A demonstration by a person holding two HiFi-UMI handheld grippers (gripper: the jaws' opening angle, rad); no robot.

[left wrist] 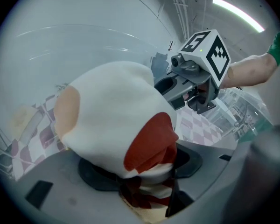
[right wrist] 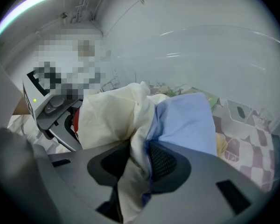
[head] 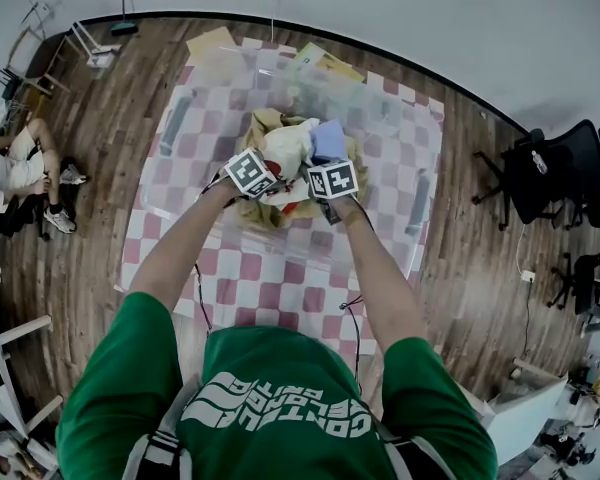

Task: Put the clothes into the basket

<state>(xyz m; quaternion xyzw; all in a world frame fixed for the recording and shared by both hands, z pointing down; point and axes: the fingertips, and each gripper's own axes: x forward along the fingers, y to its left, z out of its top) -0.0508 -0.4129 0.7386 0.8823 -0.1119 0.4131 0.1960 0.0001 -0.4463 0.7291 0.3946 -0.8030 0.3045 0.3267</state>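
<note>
While my left gripper [left wrist: 145, 172] clamps the white-red garment [left wrist: 113, 118] and my right gripper [right wrist: 138, 161] pinches the cream-blue cloth [right wrist: 179, 122], both just above the mid-table basket [head: 252, 126], I'd lower them well inside before releasing, so nothing drapes its rim.

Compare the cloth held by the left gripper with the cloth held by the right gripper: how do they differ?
Colour: the left gripper holds a white cloth with red and peach patches; the right gripper holds a cream and pale blue cloth. Shape: the white cloth bulges in a rounded bunch, while the cream and blue cloth is pinched into a thin fold. Both are clamped between fingers.
</note>
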